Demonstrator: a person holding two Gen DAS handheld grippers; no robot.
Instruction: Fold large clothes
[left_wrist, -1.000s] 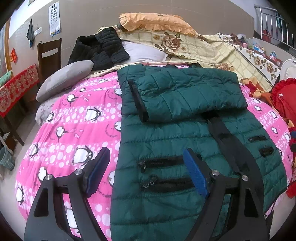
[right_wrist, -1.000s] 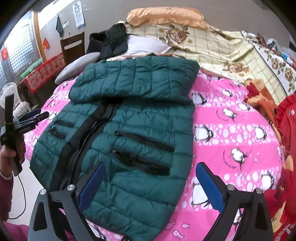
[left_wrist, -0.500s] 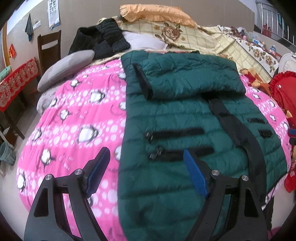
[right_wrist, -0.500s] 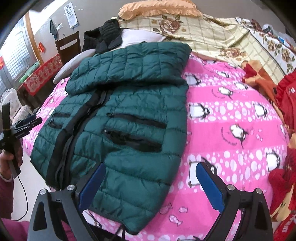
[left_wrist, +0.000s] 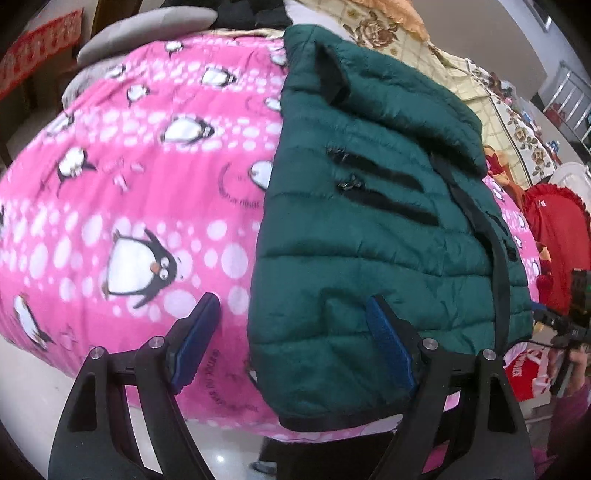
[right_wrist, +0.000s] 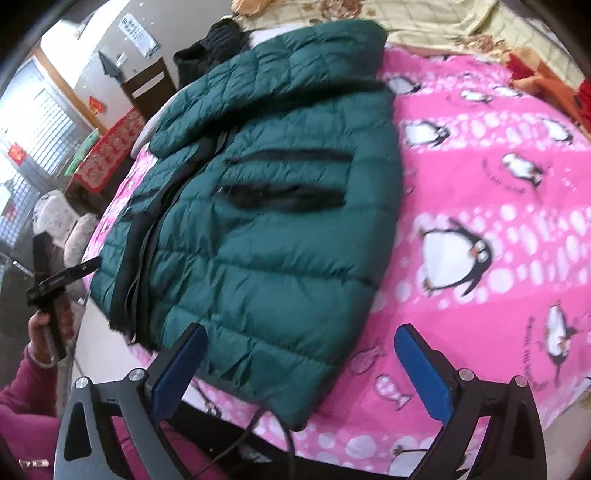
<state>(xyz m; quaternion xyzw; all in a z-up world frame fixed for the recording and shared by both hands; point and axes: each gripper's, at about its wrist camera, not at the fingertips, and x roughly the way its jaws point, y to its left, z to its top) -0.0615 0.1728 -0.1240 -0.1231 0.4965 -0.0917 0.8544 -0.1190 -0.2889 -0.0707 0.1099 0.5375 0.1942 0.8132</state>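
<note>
Dark green quilted puffer jacket (left_wrist: 369, 206) lies flat on the pink penguin-print blanket (left_wrist: 129, 192), hem at the blanket's near edge. Left gripper (left_wrist: 291, 347) and right gripper (right_wrist: 299, 365), fingers apart, should each straddle a hem corner squarely before closing.

Open pink blanket (right_wrist: 498, 206) at three o'clock of the jacket (right_wrist: 266, 206); pillows (left_wrist: 147, 27) crowd twelve o'clock.

Dark green quilted puffer jacket (left_wrist: 369, 206) lies front-up on the bed, top portion folded down, hem overhanging the near edge.
</note>
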